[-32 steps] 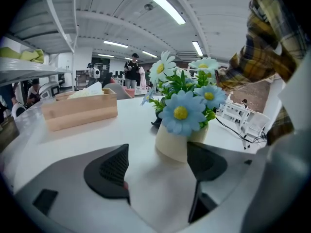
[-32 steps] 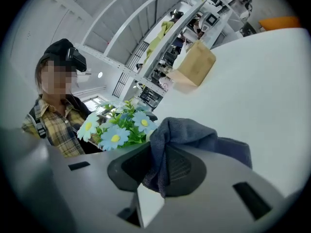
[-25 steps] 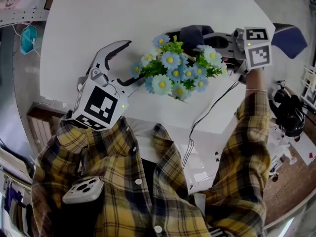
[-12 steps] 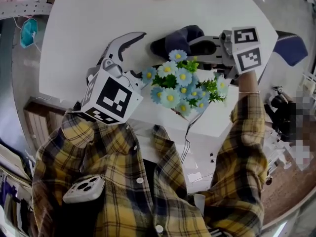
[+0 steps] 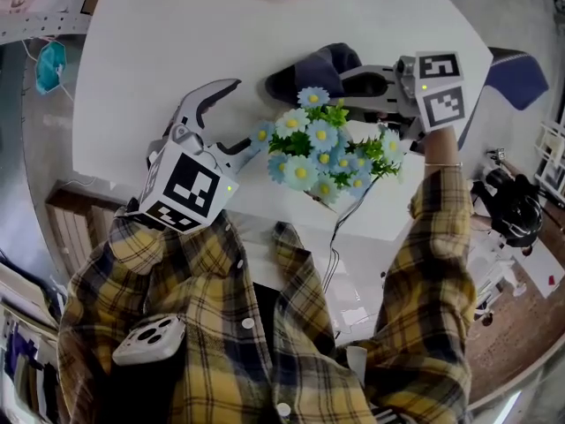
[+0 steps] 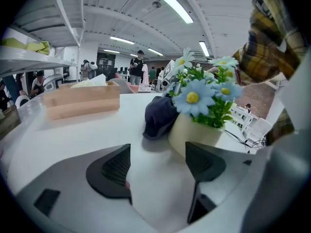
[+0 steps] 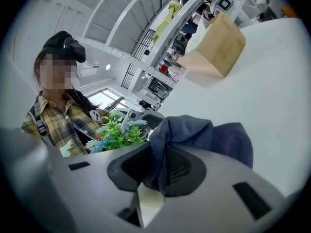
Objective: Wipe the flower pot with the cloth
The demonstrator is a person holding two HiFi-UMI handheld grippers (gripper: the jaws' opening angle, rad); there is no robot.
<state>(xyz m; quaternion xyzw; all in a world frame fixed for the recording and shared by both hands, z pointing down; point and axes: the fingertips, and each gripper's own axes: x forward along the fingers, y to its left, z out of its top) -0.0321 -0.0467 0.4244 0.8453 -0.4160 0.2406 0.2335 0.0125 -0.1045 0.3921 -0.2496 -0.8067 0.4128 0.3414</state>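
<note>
Right gripper (image 7: 155, 171) clamped on cloth (image 7: 194, 135), which had swung to the far side of flower pot (image 6: 194, 132), near worktop's (image 5: 177, 42) near edge | left gripper (image 6: 158, 166) wide apart, empty, eased back | wipe likely mid-stroke, pot unsteadied

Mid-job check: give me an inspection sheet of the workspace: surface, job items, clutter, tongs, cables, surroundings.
Surface: white table, no spills seen.
Job's things: cream flower pot upright, holding blue flowers; dark blue cloth beside the pot, seemingly touching it.
Clutter: wooden box at the table's far side.
Grippers: left tongs open and empty, pot just beyond them; right tongs shut on the cloth.
Cables: one black cable runs off the near table edge.
Surroundings: people standing far behind the table; shelving at left.
</note>
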